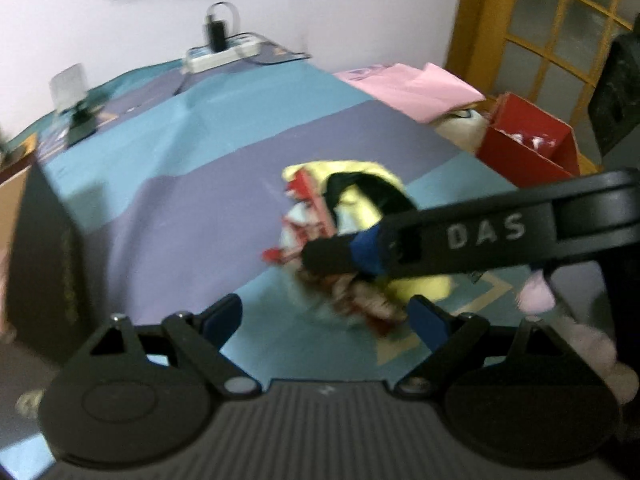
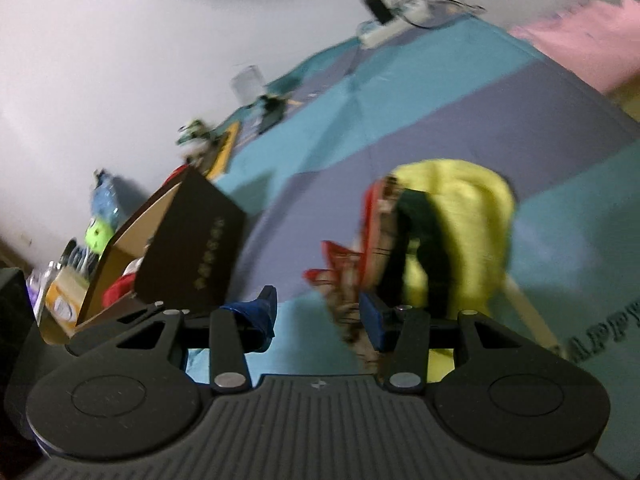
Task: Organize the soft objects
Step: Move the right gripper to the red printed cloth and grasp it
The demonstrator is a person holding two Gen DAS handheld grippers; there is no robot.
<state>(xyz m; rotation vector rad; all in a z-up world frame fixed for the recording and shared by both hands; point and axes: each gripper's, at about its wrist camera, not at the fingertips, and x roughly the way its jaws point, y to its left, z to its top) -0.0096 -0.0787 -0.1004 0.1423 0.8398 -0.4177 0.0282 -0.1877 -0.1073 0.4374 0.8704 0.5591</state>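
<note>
A heap of soft things lies on the teal and purple bedspread: a yellow cloth, a black piece and a red-and-white patterned fabric. My left gripper hovers open just short of the heap's near edge, with nothing between its pads. One finger of my right gripper reaches in from the right, over the heap. In the right wrist view my right gripper is open. The red-and-white fabric is by its right pad, and the yellow cloth and black piece lie beyond. Both views are motion-blurred.
A dark box with its lid open stands left of the heap, with clutter behind it. A power strip lies by the far wall. Pink sheets, a white plush, a red box and a wooden lattice door are on the right.
</note>
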